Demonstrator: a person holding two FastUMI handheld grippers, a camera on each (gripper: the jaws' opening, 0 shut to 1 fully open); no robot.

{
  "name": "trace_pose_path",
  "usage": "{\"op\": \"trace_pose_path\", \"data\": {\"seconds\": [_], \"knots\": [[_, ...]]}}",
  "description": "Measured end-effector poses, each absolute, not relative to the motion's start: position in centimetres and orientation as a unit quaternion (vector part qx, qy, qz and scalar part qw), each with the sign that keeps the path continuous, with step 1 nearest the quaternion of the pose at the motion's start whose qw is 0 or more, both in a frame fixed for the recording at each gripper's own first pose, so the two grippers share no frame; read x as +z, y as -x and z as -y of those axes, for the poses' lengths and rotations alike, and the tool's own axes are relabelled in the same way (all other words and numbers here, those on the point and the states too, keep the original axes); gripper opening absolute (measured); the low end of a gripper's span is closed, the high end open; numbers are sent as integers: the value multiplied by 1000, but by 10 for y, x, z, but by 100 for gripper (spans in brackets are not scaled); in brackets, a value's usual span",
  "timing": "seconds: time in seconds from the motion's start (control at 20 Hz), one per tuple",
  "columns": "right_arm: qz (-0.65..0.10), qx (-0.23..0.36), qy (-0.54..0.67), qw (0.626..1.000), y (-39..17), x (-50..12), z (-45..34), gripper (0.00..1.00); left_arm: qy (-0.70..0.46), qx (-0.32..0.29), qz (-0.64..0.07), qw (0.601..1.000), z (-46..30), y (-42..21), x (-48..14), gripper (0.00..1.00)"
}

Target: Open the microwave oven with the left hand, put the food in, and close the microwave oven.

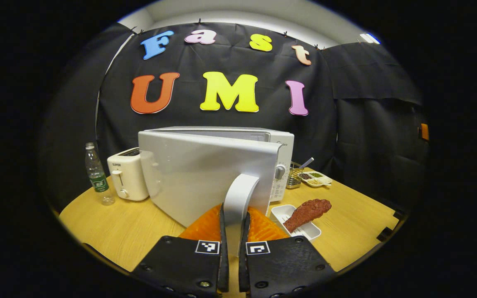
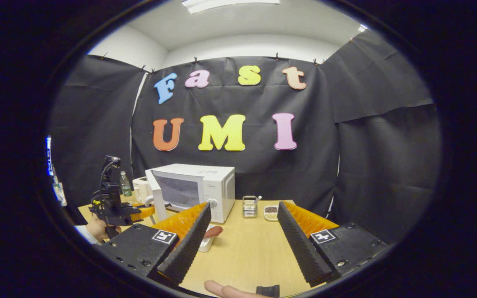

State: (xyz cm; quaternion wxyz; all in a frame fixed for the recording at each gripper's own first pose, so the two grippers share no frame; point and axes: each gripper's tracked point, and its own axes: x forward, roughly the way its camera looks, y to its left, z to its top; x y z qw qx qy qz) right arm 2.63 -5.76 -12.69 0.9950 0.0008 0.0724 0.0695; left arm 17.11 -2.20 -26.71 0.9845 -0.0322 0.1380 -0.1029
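Left hand-held gripper (image 1: 233,231) clamps microwave door handle (image 1: 238,198); door (image 1: 205,174) ajar, hiding cavity; drumstick (image 1: 307,211) long axis toward 2 o'clock; right hand-held gripper (image 2: 242,231) wide.

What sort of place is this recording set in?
Likely a staged kitchen corner in a recording booth: a white microwave with its door swung open, a toaster and a tray of food share a wooden table against black cloth walls.

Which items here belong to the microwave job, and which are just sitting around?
Job: microwave, its door swung open by the handle clamped in the left gripper; food on white tray; open right gripper.

Bystanders: toaster, water bottle, wire holder, condiment dish.
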Motion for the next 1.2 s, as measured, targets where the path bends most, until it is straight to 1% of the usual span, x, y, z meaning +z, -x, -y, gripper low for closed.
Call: {"op": "trace_pose_path", "data": {"seconds": [0.1, 0.15, 0.2, 0.25, 0.35, 0.4, 0.45, 0.5, 0.65, 0.7, 0.75, 0.8, 0.85, 0.9, 0.95, 1.05, 1.1, 1.15, 1.2], "knots": [[-73, 78, 2, 994, -21, -124, 45, 100, 35, -91, -133, 986, -7, -153, -266, 9], [-75, 80, 4, 994, -18, -126, 40, 94, 39, -84, -134, 987, -23, -145, -269, 9], [-76, 79, 3, 994, -17, -126, 35, 94, 39, -79, -136, 987, -38, -135, -269, 9], [-81, 85, -1, 993, -16, -129, 28, 100, 39, -74, -138, 987, -54, -129, -269, 9], [-90, 100, -10, 991, -15, -133, 11, 100, 42, -69, -140, 987, -86, -119, -270, 9], [-92, 102, -10, 991, -16, -134, 7, 94, 45, -64, -139, 987, -102, -115, -270, 9], [-92, 102, -7, 990, -19, -135, 2, 100, 44, -60, -139, 987, -116, -111, -272, 9], [-96, 100, -4, 990, -21, -137, -2, 94, 43, -57, -138, 988, -131, -109, -272, 8], [-112, 110, -16, 988, -23, -146, -24, 94, 43, -71, -130, 988, -161, -106, -274, 8], [-117, 117, -22, 986, -23, -147, -31, 100, 44, -80, -129, 987, -170, -105, -274, 8], [-121, 124, -23, 985, -23, -150, -38, 100, 53, -77, -120, 988, -181, -106, -274, 8], [-122, 126, -22, 984, -24, -152, -42, 100, 58, -77, -124, 988, -192, -105, -274, 10], [-123, 126, -18, 984, -26, -152, -44, 94, 59, -82, -128, 987, -198, -106, -277, 10], [-123, 126, -14, 984, -28, -153, -47, 94, 63, -82, -131, 986, -202, -106, -278, 11], [-122, 127, -9, 984, -29, -154, -49, 100, 62, -79, -131, 986, -209, -105, -277, 12], [-124, 127, 0, 984, -32, -156, -51, 100, 55, -83, -132, 986, -213, -96, -274, 33], [-127, 131, 5, 983, -33, -158, -53, 94, 49, -80, -126, 988, -217, -89, -274, 46], [-129, 134, 11, 983, -36, -160, -52, 94, 48, -65, -121, 989, -226, -83, -272, 59], [-129, 133, 16, 982, -41, -159, -49, 94, 54, -58, -124, 989, -232, -73, -270, 100]]}}
